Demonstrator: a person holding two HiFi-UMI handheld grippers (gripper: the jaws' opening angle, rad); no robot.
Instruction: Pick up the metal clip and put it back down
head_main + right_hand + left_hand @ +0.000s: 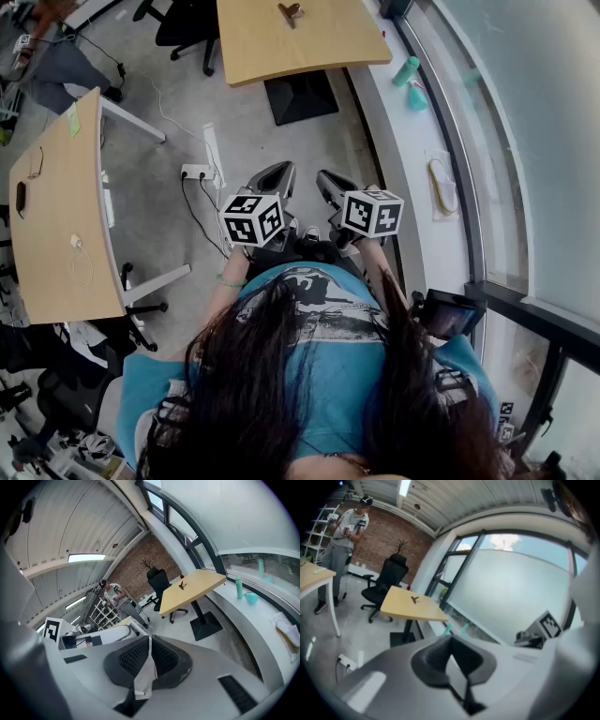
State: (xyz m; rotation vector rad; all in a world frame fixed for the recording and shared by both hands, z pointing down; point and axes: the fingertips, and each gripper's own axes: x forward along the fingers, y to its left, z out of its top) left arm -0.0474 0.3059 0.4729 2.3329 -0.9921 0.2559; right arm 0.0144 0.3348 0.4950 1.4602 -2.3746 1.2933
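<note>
Both tongs are empty and closed: the left tongs (273, 181) and the right tongs (334, 187) each have their two jaws pressed together with nothing between. They are held side by side close to the person's body, above the floor (234, 131). By my judgement the task is at its very beginning, at the approach step, because the metal clip (290, 12) lies untouched and well apart from both tongs. It rests on the light wooden worktop (319, 47), about midway between the left and right edges and well away from the near edge; the far edge is cut off in the head view. The clip looks small and dark, somewhat brownish, with a narrow body and two parts that spread out like short wings. It is too small to tell how exactly it rests. The next move, I think, calls for carrying one of the tongs forward over the near edge of the worktop, opening its jaws above the clip, and lowering them to close on the narrow body.
</note>
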